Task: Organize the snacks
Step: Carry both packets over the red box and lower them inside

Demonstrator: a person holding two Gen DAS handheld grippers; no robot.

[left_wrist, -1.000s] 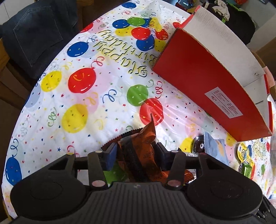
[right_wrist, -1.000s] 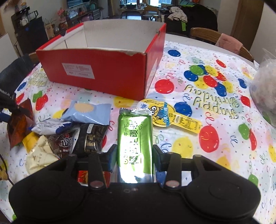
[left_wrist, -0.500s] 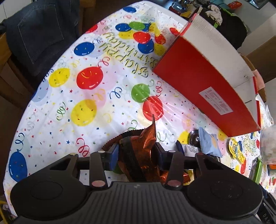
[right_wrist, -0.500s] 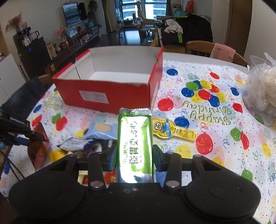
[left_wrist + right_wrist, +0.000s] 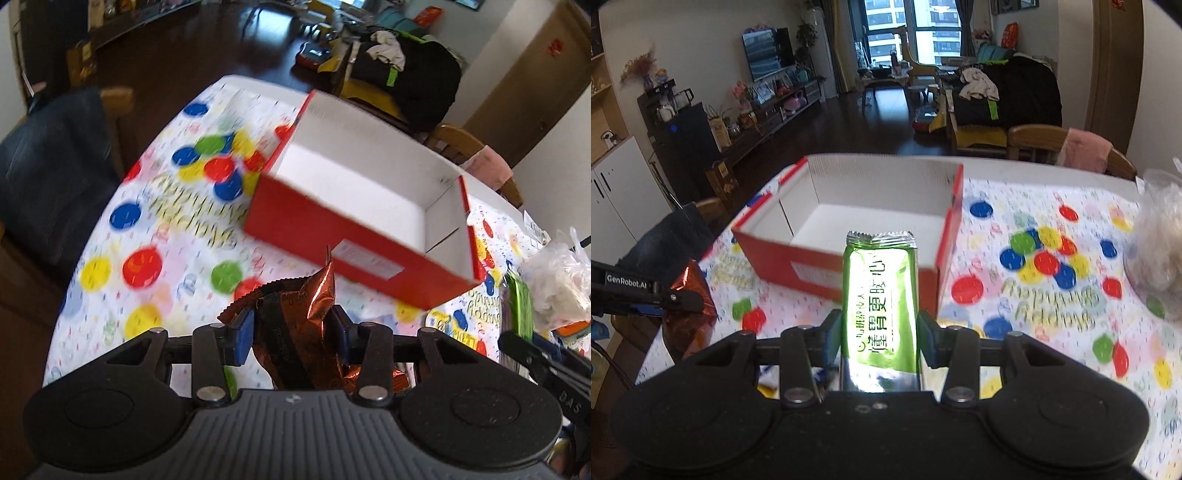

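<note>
My left gripper (image 5: 291, 332) is shut on a crumpled orange-brown foil snack packet (image 5: 299, 328), held above the table in front of the near wall of the red box (image 5: 351, 236). The box is open-topped, white inside, and I see nothing in it. My right gripper (image 5: 879, 336) is shut on a shiny green snack packet (image 5: 879, 306), upright, raised in front of the same box (image 5: 849, 266). The left gripper with its orange packet (image 5: 690, 295) shows at the left of the right wrist view. The green packet (image 5: 519, 306) shows at the right of the left wrist view.
The table wears a white balloon-print birthday cloth (image 5: 1052, 295). A clear plastic bag of pale snacks (image 5: 1160, 240) sits at the right. A chair with a dark denim jacket (image 5: 48, 184) stands at the table's left; wooden chairs (image 5: 1071, 147) stand behind.
Both grippers have risen and tilted up with their packets, closer to the red box; its white inside now shows in both views. The loose snacks on the table have dropped out of sight.
</note>
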